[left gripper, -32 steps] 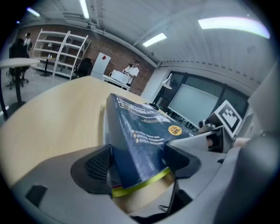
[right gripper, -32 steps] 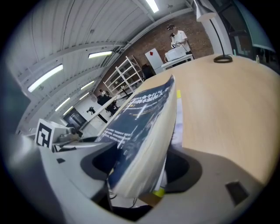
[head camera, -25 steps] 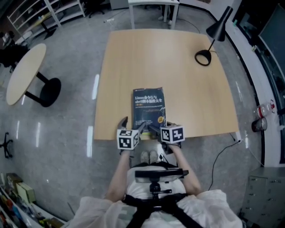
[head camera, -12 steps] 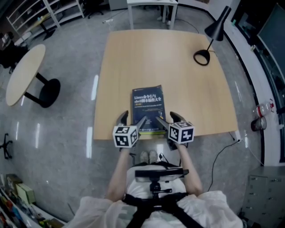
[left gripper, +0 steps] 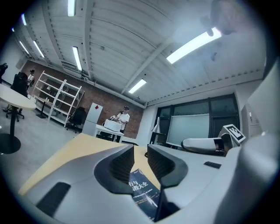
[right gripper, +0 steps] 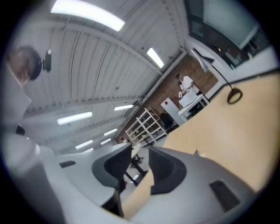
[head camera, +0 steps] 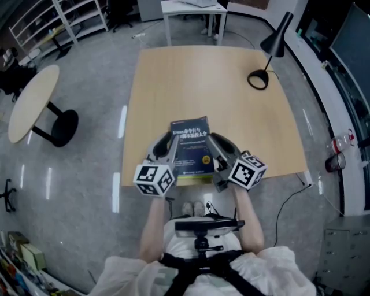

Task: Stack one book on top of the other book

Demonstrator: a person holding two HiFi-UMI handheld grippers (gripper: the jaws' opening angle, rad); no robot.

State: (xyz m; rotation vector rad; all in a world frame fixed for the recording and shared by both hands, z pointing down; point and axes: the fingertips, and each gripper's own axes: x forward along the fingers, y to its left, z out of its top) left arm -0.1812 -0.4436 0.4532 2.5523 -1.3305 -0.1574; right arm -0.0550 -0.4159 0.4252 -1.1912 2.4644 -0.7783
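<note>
A dark blue book (head camera: pixel 190 149) lies flat near the table's front edge, and the yellow-green edge of a second book (head camera: pixel 194 179) shows under its near end. My left gripper (head camera: pixel 167 144) hovers over the blue book's left side and my right gripper (head camera: pixel 220 144) over its right side, both raised off the table. The jaws of both have just been closing, and a narrow gap with nothing in it remains. In the left gripper view the left gripper (left gripper: pixel 140 154) looks over the blue book (left gripper: pixel 145 195). The right gripper (right gripper: pixel 140 158) looks across the table (right gripper: pixel 218 127).
A black desk lamp (head camera: pixel 264 60) stands at the far right of the wooden table (head camera: pixel 231 104). A round side table (head camera: pixel 32 98) stands on the floor to the left, and a white table (head camera: pixel 193 8) beyond the far edge. A cable runs along the floor at the right.
Both grippers have risen from the near edge of the books and tipped up to level. Their jaws went from wide apart to nearly together. The books have stayed in place.
</note>
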